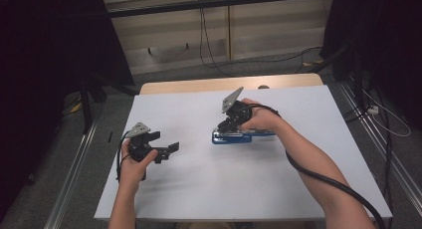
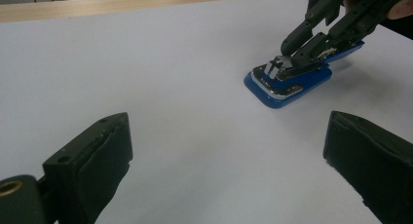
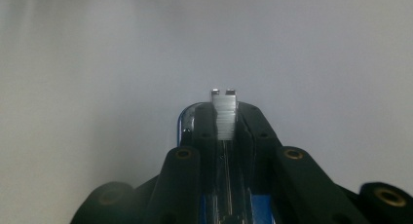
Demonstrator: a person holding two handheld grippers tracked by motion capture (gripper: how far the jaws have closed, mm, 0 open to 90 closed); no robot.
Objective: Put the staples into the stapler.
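The right tool (image 1: pixel 228 125) was clenched on the metal top arm of a blue stapler (image 2: pixel 287 80), which lay flat on the white worktop (image 1: pixel 209 189) directly beneath it. The left tool (image 1: pixel 166 148) hovered well apart, released, its jaws wide with nothing between them, the stapler lying ahead of them. To do this step well, I judged the grip should stay centred on the metal arm (image 3: pixel 224 114) and be worked squarely, so the base would not skid. I saw no containers near either tool.

obstacle: blue stapler (image 1: pixel 242 135) mid-table | free: white table (image 1: pixel 209 189) all around it
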